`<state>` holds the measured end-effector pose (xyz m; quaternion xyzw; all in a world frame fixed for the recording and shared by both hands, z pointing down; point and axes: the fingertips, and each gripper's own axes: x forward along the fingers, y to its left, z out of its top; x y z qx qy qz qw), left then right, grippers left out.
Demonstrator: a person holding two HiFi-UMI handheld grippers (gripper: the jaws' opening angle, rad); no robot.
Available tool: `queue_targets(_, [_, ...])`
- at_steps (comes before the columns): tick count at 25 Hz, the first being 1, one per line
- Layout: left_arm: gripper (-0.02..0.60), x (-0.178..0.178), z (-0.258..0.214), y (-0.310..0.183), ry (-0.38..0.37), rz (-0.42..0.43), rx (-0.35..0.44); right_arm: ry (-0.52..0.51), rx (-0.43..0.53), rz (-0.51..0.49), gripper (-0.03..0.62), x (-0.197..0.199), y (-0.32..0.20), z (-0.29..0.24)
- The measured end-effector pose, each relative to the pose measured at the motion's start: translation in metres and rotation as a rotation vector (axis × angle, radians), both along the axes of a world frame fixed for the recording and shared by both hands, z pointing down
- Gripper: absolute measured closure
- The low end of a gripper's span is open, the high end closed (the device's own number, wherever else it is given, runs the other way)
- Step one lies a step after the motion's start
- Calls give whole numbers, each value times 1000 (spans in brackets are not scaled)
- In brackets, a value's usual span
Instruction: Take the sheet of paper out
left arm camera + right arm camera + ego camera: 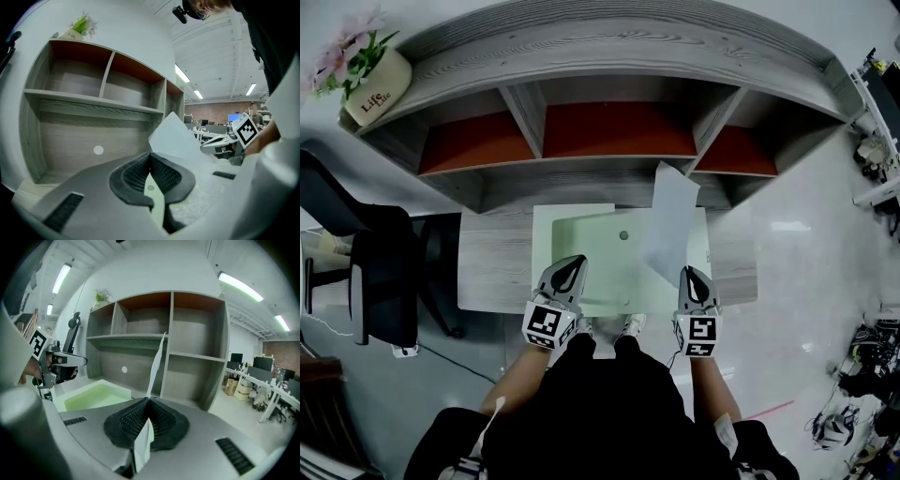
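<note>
A pale green folder (609, 272) lies open on the grey desk (492, 267) under the shelf unit. The white sheet of paper (670, 220) hangs lifted above the folder's right half, its lower corner pinched in my right gripper (692, 274). In the right gripper view the sheet (156, 364) stands edge-on, rising from the shut right gripper (149, 399). My left gripper (572, 265) is at the folder's front left, shut with a pale green strip of the folder between its jaws (150, 157). From the left gripper view the sheet (171, 138) and the right gripper (220, 146) show at the right.
The wooden shelf unit (619, 131) with red-backed compartments stands behind the desk. A potted flower (375, 89) sits on its top left. A black office chair (384, 281) is left of the desk. Cables and clutter (853, 394) lie on the floor at right.
</note>
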<state>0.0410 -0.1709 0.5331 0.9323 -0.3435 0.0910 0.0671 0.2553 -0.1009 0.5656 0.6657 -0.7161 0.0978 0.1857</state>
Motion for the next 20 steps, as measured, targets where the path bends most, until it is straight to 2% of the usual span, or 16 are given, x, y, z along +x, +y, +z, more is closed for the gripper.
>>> queue_targets(5, [574,2,-1,1,3,14,-1,28,122,1,571,-7,12,-30])
queue_targets(11, [574,4,-5,3,13,24,6,67,161,-13,571,-16,31,-62])
queue_targets(20, [574,2,-33,1,54,25,52,85,334,-28,571,-24,36,-127])
